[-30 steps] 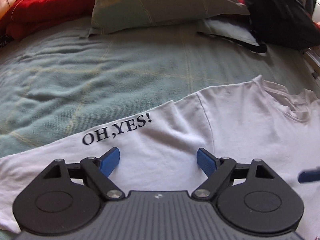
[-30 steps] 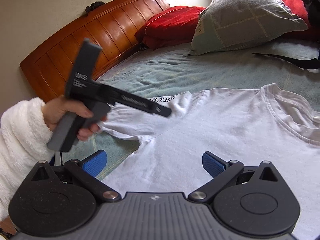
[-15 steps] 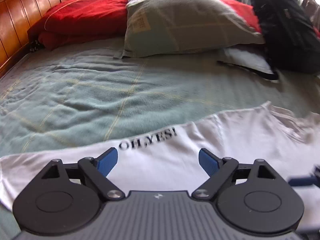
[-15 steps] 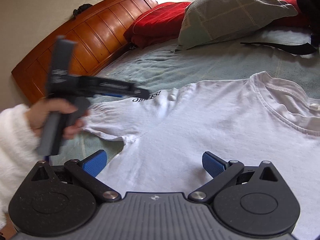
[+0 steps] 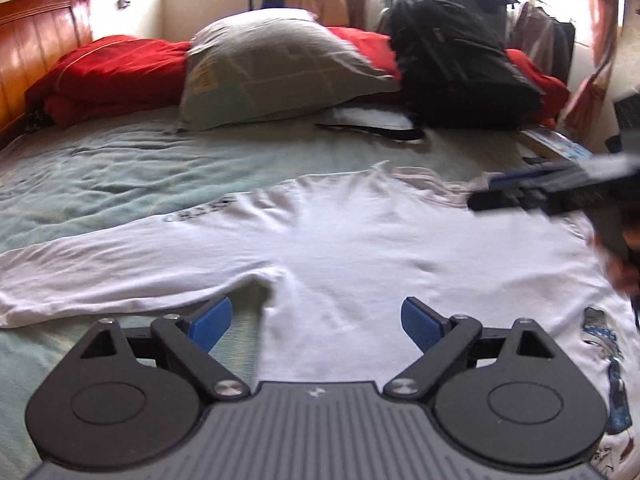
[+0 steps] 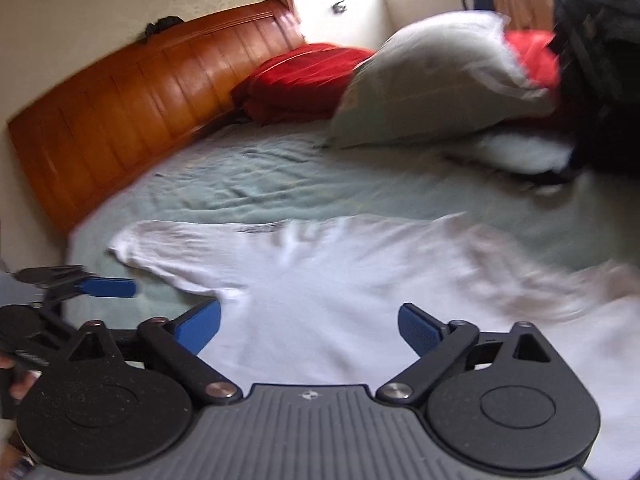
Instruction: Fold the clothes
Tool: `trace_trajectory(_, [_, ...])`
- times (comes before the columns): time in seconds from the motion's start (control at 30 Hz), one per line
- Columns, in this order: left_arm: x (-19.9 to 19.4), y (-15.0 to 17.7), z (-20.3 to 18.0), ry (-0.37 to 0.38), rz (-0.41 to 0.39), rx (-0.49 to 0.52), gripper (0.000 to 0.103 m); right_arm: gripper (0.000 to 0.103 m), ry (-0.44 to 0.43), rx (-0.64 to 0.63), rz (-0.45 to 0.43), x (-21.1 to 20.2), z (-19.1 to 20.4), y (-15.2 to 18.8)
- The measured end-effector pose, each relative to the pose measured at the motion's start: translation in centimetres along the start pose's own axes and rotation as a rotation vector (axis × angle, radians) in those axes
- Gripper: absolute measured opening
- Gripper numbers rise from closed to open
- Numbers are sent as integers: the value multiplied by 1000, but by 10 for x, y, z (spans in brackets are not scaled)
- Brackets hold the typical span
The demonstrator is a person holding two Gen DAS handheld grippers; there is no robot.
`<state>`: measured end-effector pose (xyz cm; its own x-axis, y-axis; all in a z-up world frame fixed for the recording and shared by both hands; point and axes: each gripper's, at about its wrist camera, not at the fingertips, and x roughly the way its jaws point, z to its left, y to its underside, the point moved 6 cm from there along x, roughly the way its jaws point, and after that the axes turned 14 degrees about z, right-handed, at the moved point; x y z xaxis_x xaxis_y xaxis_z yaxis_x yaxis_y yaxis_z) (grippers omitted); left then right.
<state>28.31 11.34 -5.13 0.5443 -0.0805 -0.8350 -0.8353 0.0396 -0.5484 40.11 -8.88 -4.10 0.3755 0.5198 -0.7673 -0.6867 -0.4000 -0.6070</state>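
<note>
A white T-shirt (image 5: 340,240) lies spread flat on the green bedspread (image 5: 100,168), its left sleeve (image 5: 100,264) stretched out with dark lettering near the shoulder. My left gripper (image 5: 316,320) hovers over the shirt's near side by the armpit. Its jaws are opening, with nothing held between the blue pads. My right gripper (image 6: 308,328) hovers over the shirt's body (image 6: 340,288). Its jaws are closing, still wide apart and not pressing on any cloth. Each gripper shows in the other's view: the right gripper (image 5: 492,190) at the right edge, the left gripper (image 6: 116,287) at the left edge.
A grey-green pillow (image 5: 272,68), red bedding (image 5: 112,68) and a black backpack (image 5: 460,60) with a loose strap (image 5: 372,130) lie at the far side of the bed. A wooden headboard (image 6: 140,100) runs along the left. A printed picture (image 5: 604,360) shows on the shirt's right part.
Both cameras pulled back and tilted up, so more of the room shows. The left gripper moved away from the lettered sleeve toward the armpit. The right gripper's pads stand closer together.
</note>
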Motion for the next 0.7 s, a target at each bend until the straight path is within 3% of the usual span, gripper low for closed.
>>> trace_trajectory(0.1, [4,4,-28,26,-15,68,92,63,210,-23,23,-11,-55,-14])
trace_trajectory(0.13, [5,5,-37,37,-19,87,92,53,248,-24,36,-9,-75,-21])
trace_trajectory(0.23, [10,11,-51,104,-12,89,92,46,305,12,82,6,-133,-41])
trace_trajectory(0.37, [16,17,-48,136,1,62,92,44,223,35,185,43,-171,-48])
trace_trajectory(0.5, [24,20,-41,113,23,50,92,44,232,-48,282,74,-177,-41])
trace_trajectory(0.7, [26,20,-39,114,21,47,92,47,202,-133,320,75,-170,-29])
